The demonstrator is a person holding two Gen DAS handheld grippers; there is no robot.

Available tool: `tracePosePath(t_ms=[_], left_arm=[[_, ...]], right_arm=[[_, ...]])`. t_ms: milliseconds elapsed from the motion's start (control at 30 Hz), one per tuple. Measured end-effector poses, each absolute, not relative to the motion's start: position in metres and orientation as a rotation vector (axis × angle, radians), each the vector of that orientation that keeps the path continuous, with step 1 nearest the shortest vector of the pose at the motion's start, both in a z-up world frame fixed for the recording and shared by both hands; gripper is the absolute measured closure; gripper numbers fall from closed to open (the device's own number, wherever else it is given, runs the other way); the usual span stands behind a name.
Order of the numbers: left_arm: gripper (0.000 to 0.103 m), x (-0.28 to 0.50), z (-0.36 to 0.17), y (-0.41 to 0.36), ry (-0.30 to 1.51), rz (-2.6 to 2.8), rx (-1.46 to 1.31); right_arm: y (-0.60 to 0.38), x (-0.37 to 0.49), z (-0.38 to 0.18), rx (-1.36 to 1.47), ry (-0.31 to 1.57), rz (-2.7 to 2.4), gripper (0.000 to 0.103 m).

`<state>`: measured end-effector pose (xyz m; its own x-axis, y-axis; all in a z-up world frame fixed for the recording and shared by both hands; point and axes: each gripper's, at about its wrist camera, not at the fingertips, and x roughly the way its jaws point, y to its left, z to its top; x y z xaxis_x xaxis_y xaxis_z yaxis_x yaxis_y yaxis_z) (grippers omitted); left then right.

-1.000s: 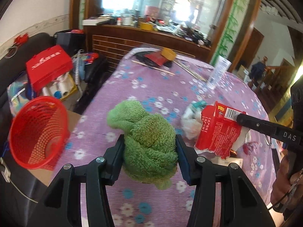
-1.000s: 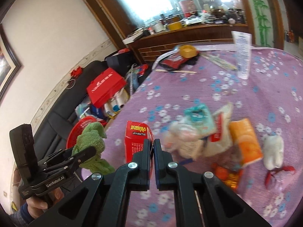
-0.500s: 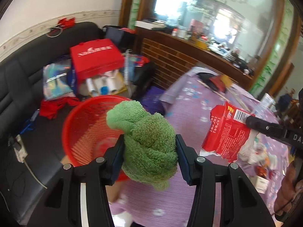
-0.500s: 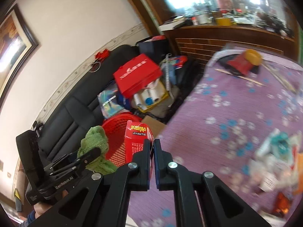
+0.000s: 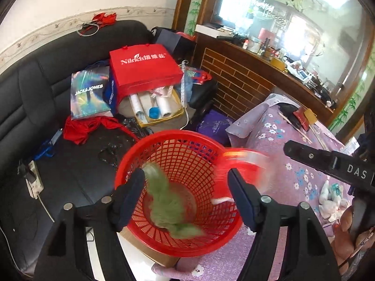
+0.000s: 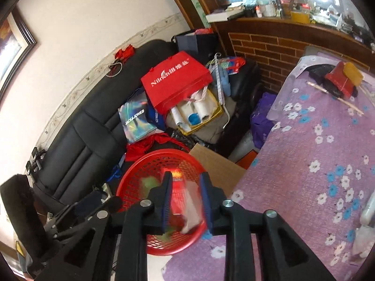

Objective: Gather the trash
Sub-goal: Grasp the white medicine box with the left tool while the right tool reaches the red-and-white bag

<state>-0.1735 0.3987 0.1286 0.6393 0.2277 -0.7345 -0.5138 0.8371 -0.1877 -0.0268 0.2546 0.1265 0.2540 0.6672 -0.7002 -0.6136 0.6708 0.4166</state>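
Observation:
A red mesh basket (image 5: 187,149) stands on a cardboard box beside the table; it also shows in the right wrist view (image 6: 140,171). My left gripper (image 5: 186,187) is open above it. A blurred green cloth (image 5: 166,201) is falling inside the basket. My right gripper (image 6: 185,199) is open over the basket rim. A blurred red packet (image 6: 180,201) is dropping between its jaws; it shows as a red smear (image 5: 243,164) in the left wrist view.
A purple floral tablecloth (image 6: 316,164) covers the table at right, with more trash (image 5: 330,201) on it. A black sofa (image 5: 35,93) at left holds a red bag (image 5: 145,68) and other clutter. A brick counter (image 5: 234,79) stands behind.
Both grippers have moved over the basket and opened. The green cloth has left my left gripper and the red packet has left my right gripper; both are falling.

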Motion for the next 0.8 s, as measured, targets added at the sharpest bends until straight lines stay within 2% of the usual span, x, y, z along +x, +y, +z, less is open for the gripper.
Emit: tracePosePath(t_ms=[167,267,600,800], left_arm=[[0.031,-0.175,0.137,0.369,0.747,0.352,-0.373],[0.031,-0.168,0.14,0.33,0.745,0.248,-0.319],[0.03,-0.131,0.13,0.176,0.825,-0.148,-0.132],[0.02,-0.119,0.12,0.081,0.865,-0.372,0.02]], right_arm=[[0.208,-0.04,0.135,0.075,0.968,0.842,0.075],[0.165,-0.053,0.132,0.099,0.981,0.799,0.069],[0.002,-0.102,0.104,0.209,1.038,0.575,0.069],[-0.112,-0.127,0.09,0.354,1.058,0.349,0.067]])
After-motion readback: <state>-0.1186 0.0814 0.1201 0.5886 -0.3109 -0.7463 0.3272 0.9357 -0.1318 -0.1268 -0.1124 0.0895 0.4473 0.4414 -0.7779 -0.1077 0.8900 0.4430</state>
